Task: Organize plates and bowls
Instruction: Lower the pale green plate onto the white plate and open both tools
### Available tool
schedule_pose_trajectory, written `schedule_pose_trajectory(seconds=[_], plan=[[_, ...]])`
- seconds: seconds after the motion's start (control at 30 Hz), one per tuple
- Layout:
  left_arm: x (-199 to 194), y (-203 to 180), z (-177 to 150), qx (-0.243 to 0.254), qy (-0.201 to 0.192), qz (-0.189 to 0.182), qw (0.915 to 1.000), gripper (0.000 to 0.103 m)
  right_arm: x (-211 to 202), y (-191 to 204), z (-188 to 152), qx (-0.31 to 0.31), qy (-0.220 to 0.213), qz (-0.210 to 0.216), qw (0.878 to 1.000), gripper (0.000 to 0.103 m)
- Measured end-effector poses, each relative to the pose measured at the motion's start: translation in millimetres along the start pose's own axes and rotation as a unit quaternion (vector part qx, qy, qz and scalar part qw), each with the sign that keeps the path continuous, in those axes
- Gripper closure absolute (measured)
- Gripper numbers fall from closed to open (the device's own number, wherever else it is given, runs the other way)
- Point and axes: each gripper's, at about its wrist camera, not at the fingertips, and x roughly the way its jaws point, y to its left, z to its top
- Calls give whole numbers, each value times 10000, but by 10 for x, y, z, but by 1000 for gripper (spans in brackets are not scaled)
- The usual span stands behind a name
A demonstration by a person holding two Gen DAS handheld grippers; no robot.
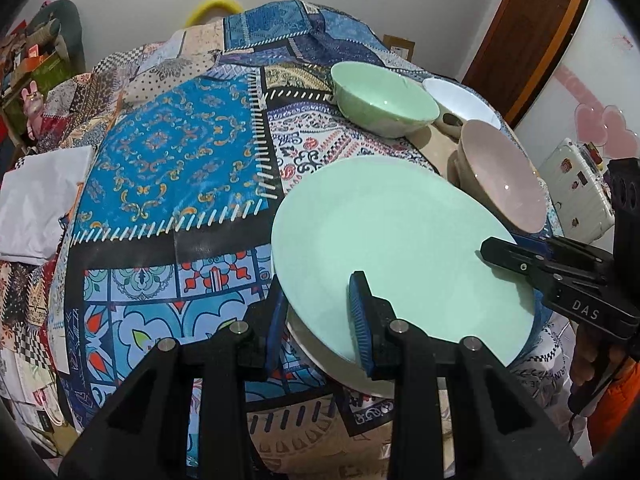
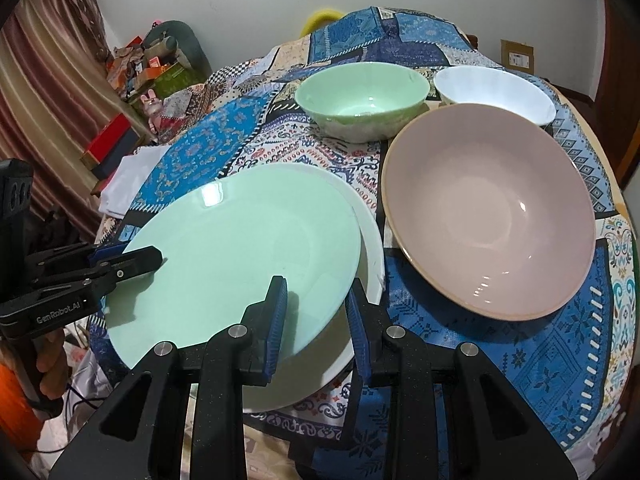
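On the patchwork tablecloth (image 1: 168,152):
Green plate (image 1: 400,248): lies atop white plate (image 2: 370,240).
Left gripper (image 1: 320,316): jaws spread, straddling both plates' edge.
Right gripper (image 2: 316,312): jaws spread likewise.
Bowls: pink bowl (image 2: 488,216) beside the plates; green bowl (image 2: 360,96), white bowl (image 2: 496,88) behind.

A plain white wall (image 2: 224,4) backs the room. A round table under a blue patchwork-patterned cloth (image 1: 168,152) fills the middle. Striped reddish-brown curtains (image 2: 44,92) hang at one side, near a cluttered pile of colourful boxes (image 2: 152,68). A dark brown wooden door frame (image 1: 532,28) stands opposite, with a brown cardboard box (image 2: 517,54) against the wall.
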Motion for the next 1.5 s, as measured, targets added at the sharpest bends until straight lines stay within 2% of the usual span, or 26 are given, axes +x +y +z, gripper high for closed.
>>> schedule_pose_trajectory(seconds=[0.67, 0.8, 1.07, 1.27, 1.5], plan=[[129, 14, -9, 73, 161, 132, 9998, 72, 68, -29, -9, 23, 180, 46, 9998, 75], [154, -6, -7, 133, 200, 288, 9993, 72, 46, -17, -11, -26, 176, 36, 9998, 75], [151, -95, -13, 237, 176, 202, 9994, 72, 34, -11, -4, -70, 181, 16, 9998, 75], [98, -110, 3, 242, 136, 268, 9993, 72, -70, -60, -2, -88, -34, -230, 9997, 75], [-74, -91, 106, 139, -54, 293, 9995, 72, -303, -103, 41, -106, -340, -243, 9991, 75]])
